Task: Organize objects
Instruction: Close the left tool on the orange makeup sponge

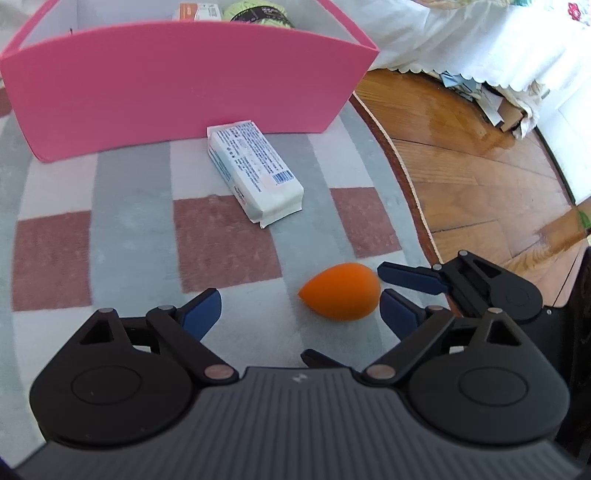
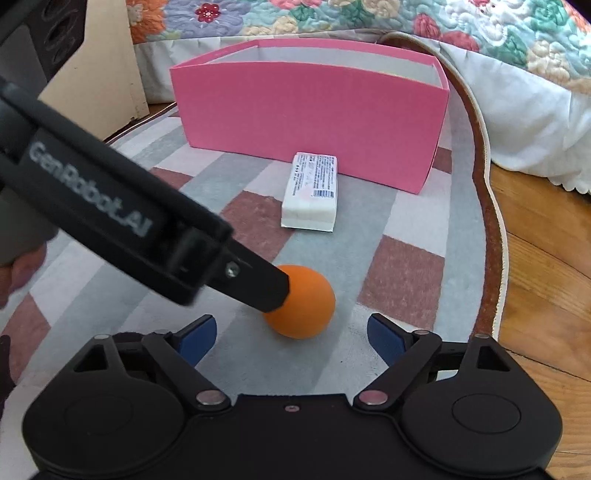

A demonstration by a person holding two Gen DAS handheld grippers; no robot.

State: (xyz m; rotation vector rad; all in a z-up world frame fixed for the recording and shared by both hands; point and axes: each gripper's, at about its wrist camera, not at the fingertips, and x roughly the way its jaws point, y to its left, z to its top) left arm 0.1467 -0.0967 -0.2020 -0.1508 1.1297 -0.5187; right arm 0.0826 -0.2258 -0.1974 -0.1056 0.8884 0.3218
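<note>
1. Left wrist view: left gripper [image 1: 299, 314] was spread wide and held nothing. The blue pads [image 1: 201, 312] sat low over the rug [image 1: 129, 192].
2. Orange egg-shaped sponge [image 1: 341, 291] lay on the rug near its right edge, ahead of the left gripper's right pad, just beside it. Contact could not be told.
3. In the same view the right gripper [image 1: 384, 275] came in from the rug's right edge. One blue finger [image 1: 410, 278] reached the sponge's blunt end, touching or nearly so.
4. White wrapped pack [image 1: 255, 173] lay flat on the rug, printed side up, between the sponge and the pink box [image 1: 184, 85]. Its far end was close against the box's front wall.
5. Pink box stood at the far end of the rug. Inside were a green item [image 1: 258, 13] and a small orange-and-white carton [image 1: 197, 11].
6. Right wrist view: right gripper [image 2: 291, 332] was wide open too, nothing gripped. Sponge [image 2: 306, 306] sat just ahead of the gap between its pads.
7. Left gripper's black finger [image 2: 258, 284] crossed in from the left, its tip against the sponge's left side.
8. Pack [image 2: 312, 192] and box [image 2: 310, 122] lay straight ahead. Wood floor [image 2: 546, 258] ran beyond the rug's right edge and a floral quilt [image 2: 369, 18] lay behind the box.
</note>
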